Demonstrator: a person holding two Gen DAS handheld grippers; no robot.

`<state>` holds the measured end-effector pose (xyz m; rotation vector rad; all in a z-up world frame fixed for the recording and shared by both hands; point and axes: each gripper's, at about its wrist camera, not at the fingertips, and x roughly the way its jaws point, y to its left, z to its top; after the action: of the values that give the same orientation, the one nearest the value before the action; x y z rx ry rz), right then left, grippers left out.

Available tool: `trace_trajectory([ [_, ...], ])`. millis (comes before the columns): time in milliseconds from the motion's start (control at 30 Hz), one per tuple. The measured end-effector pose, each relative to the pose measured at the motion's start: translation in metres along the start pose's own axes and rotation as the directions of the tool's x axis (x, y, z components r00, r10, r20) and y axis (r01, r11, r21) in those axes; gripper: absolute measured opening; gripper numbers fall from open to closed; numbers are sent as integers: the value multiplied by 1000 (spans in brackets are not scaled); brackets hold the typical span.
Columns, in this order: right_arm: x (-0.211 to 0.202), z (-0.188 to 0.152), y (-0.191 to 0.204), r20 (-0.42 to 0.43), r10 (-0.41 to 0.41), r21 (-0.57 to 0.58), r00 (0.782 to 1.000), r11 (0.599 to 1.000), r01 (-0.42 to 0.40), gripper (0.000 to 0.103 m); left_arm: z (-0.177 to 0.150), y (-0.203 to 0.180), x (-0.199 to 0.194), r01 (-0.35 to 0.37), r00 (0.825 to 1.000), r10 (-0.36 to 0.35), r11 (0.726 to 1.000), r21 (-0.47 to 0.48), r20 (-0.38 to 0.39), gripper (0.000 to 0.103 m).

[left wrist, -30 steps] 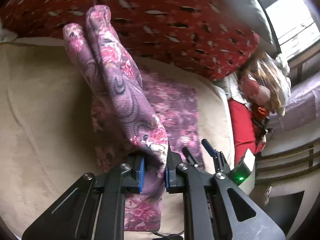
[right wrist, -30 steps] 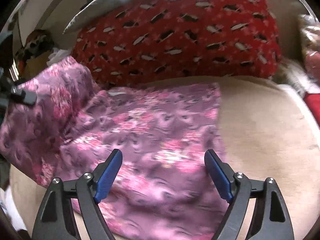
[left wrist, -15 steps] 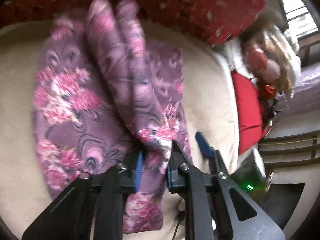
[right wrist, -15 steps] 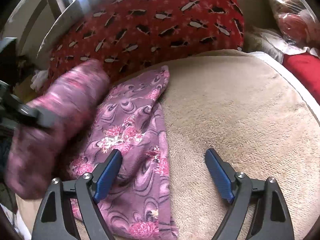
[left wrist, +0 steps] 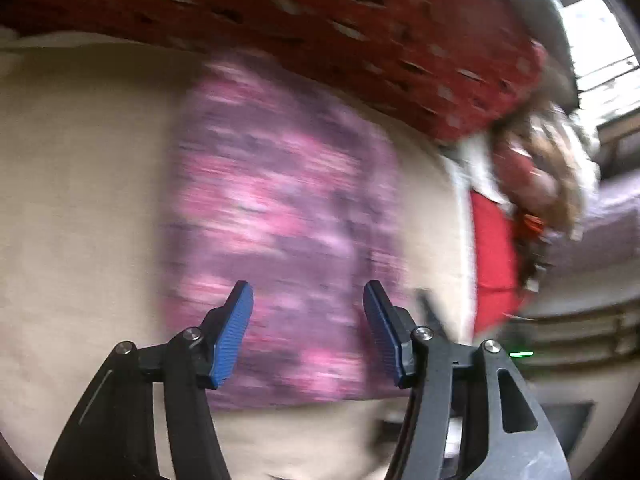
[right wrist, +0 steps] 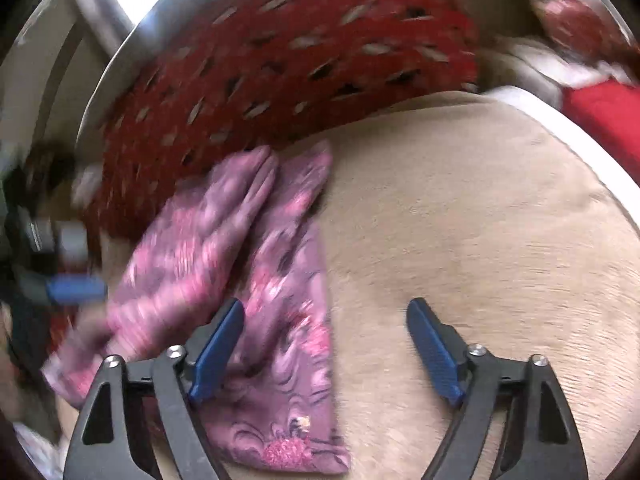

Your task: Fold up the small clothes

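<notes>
The left tool [left wrist: 308, 332] is opening, with nothing pinched between its pads. The right tool [right wrist: 326, 354] is wide but closing a little, and it holds nothing. The cloth [right wrist: 280, 280] lies just past them on the tan bed [right wrist: 460, 220], near the red pillow [right wrist: 300, 60]. I think it is light, soft and floppy. A corner or edge looks best to pinch.

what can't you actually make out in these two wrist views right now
- Left wrist view: motion blur smears the purple floral garment; its folds and edges are unreadable.
- Right wrist view: the left gripper is blurred and cut off by the left edge, so only one blue pad shows.
- Right wrist view: the right gripper hides part of the garment's near layers.
- Both views: clutter beyond the beige cushion is too blurred to name.
</notes>
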<state>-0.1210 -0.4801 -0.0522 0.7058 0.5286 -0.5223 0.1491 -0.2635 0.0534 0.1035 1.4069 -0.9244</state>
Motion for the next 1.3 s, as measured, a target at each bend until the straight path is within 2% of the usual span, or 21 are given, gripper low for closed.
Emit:
trace_trajectory([
  [67,-16,12,-12,66,23,120,998,992,-31,83,0,25,4,-38,999,38,998,-50,9,56],
  [133,-18,24,-6,80,110,140,991,983,-121,84,-3,36,13,-24,1000,24,995,-93,-4,56],
  [167,-11,33,7,50,154,103,987,982,-159,84,-5,42,17,-28,1000,28,994,-107,-3,56],
  [233,3,39,31,9,167,27,986,985,-167,84,-9,44,22,-48,999,49,994,-98,4,56],
  [333,43,42,65,-106,112,-93,988,988,-122,80,-12,45,21,-63,998,64,995,-81,15,56],
  [367,60,41,73,-162,82,-128,983,986,-103,71,-12,45,17,-68,997,70,995,-73,22,56],
  [400,70,40,80,-202,61,-164,978,982,-95,27,-12,45,13,-76,996,79,995,-65,37,56],
  [433,73,40,85,-220,70,-192,973,975,-113,14,-12,40,8,-110,991,113,993,-49,65,56],
  [500,59,43,98,-176,106,-286,979,946,-153,13,-14,32,0,-218,964,215,976,2,154,56],
  [567,39,45,97,-111,157,-320,981,929,-185,13,-15,28,4,-326,927,312,945,32,208,56],
  [633,39,45,85,-87,140,-297,986,941,-160,13,-19,24,20,-351,923,331,933,74,196,59],
  [700,60,39,63,-148,54,-253,988,963,-91,13,-25,21,26,-377,911,351,921,93,218,59],
  [733,68,34,56,-172,45,-242,984,966,-87,14,-26,18,26,-393,903,362,914,101,232,59],
  [800,63,36,56,-155,74,-220,985,970,-107,15,-29,14,26,-419,891,381,900,122,248,59],
  [867,55,38,57,-157,82,-190,984,975,-112,20,-29,15,24,-425,888,388,897,121,247,58],
  [900,48,36,55,-159,96,-166,983,978,-123,20,-27,13,24,-420,890,384,900,117,244,58],
  [1000,32,26,46,-174,158,-86,972,981,-174,30,-25,11,27,-405,897,375,909,98,236,59],
  [1133,18,10,32,-196,188,-56,962,978,-202,33,-26,7,25,-416,892,386,904,93,237,58],
  [1167,16,5,32,-209,178,-68,961,978,-196,33,-27,4,23,-422,889,391,901,97,237,58],
  [1233,13,1,35,-220,167,-100,961,976,-193,17,-29,1,19,-424,889,393,900,102,235,58],
  [1300,0,2,41,-192,187,-155,963,964,-218,14,-34,-1,14,-417,893,384,902,111,233,58],
])
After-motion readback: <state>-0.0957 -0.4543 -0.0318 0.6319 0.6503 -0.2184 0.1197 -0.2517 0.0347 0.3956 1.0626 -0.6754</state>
